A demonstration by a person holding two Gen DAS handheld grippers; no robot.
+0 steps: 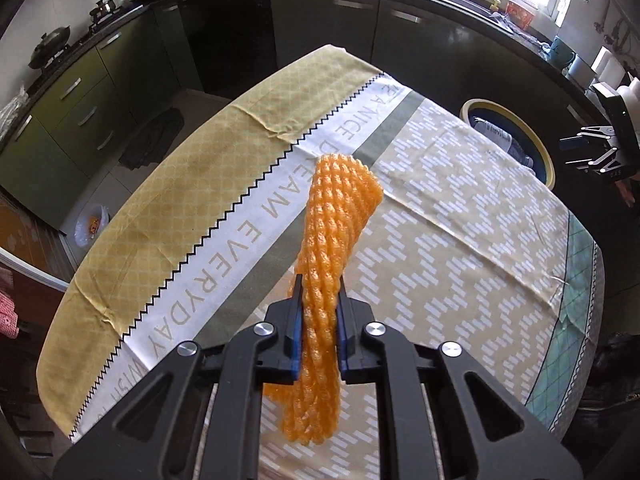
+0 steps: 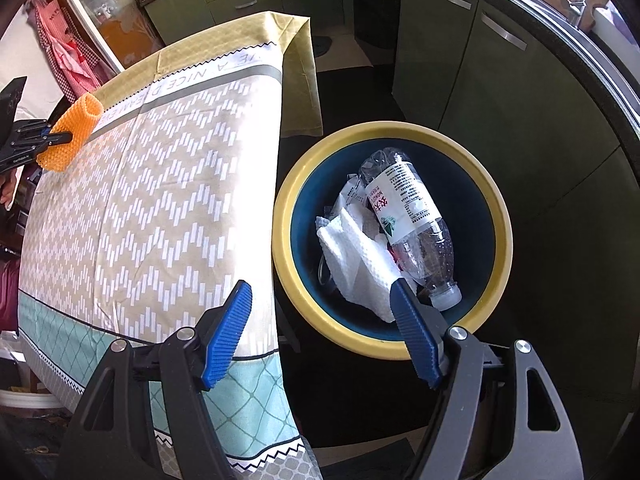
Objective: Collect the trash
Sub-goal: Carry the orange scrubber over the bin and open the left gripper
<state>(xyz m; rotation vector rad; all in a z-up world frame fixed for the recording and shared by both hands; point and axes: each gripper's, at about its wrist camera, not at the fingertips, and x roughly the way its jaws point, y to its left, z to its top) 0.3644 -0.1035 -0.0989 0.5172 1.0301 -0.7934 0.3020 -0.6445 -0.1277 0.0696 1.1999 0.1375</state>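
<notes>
- Left gripper (image 1: 319,300): jaws clamped near-shut on an orange foam net sleeve (image 1: 334,232). It's soft, tubular, with a knobbly mesh texture, squashed flat where the blue pads pinch it.
- Sleeve is lifted clear of the desk (image 1: 460,216); one end sticks up past the fingertips, the other hangs below them.
- Desk has a cloth cover: beige zigzag brick print, mustard lattice band, white strip with lettering, teal grid border. Cloth is creased.
- Right gripper (image 2: 322,294): jaws spread wide, nothing between the ribbed blue pads. It hangs over the desk edge and the bin.
- Bin (image 2: 505,216): round, yellow rim, dark blue inside, sits just beside the desk.
- In the bin: a crushed clear plastic bottle (image 2: 412,224) with a white label, and crumpled embossed white paper towel (image 2: 356,258).
</notes>
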